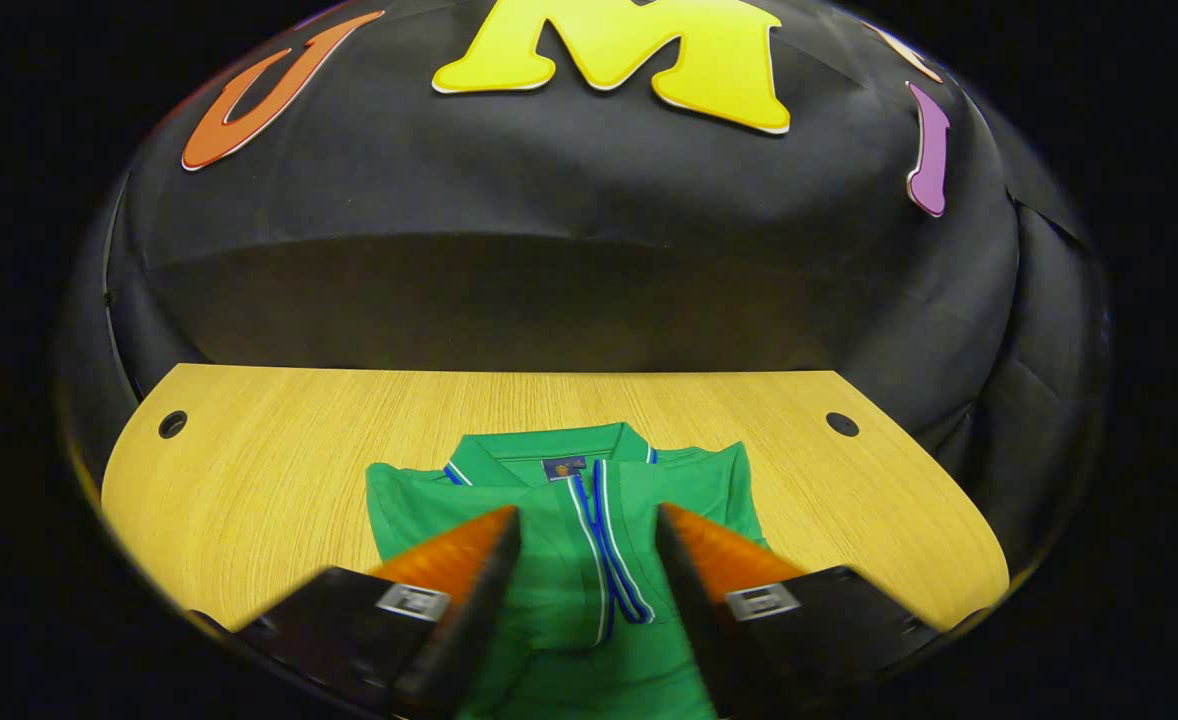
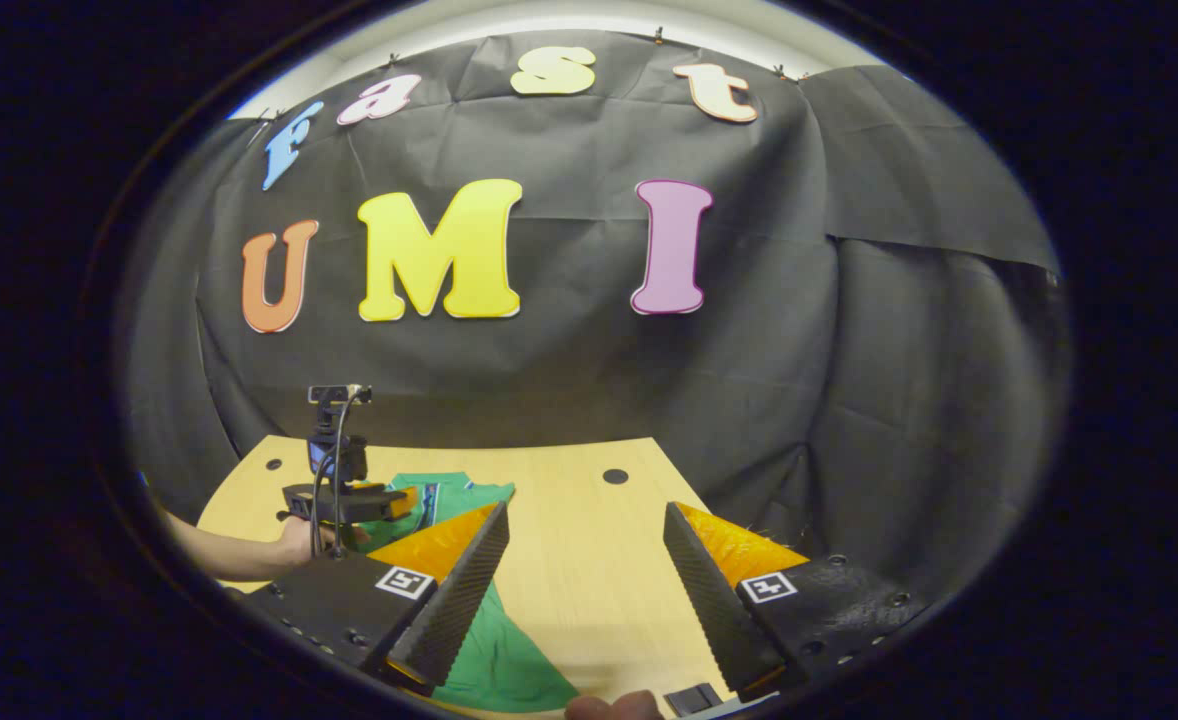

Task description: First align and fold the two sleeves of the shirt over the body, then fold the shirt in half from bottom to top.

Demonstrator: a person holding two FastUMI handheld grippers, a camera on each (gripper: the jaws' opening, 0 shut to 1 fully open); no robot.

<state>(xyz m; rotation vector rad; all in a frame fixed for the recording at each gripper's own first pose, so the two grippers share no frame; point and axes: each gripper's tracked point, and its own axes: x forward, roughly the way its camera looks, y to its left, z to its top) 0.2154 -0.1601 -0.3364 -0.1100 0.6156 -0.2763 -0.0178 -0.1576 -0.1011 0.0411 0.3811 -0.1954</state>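
Note:
A green polo shirt (image 1: 569,520) with a blue and white striped placket lies on the wooden table (image 1: 279,480), collar toward the far wall, both sleeves folded in over the body. My left gripper (image 1: 587,520) hovers open over the shirt's middle, the placket showing between its fingers. In the right gripper view the shirt (image 2: 494,660) lies at the lower left, and my right gripper (image 2: 586,530) stands open above bare table to the shirt's right, nothing between its fingers. The left gripper (image 2: 349,495), held by a hand, shows over the shirt in that view.
The table has a round cable hole near each far corner (image 1: 172,424) (image 1: 841,424). Black cloth wall stands close behind the table's far edge. A forearm (image 2: 234,548) reaches in from the left in the right gripper view. Bare wood lies either side of the shirt.

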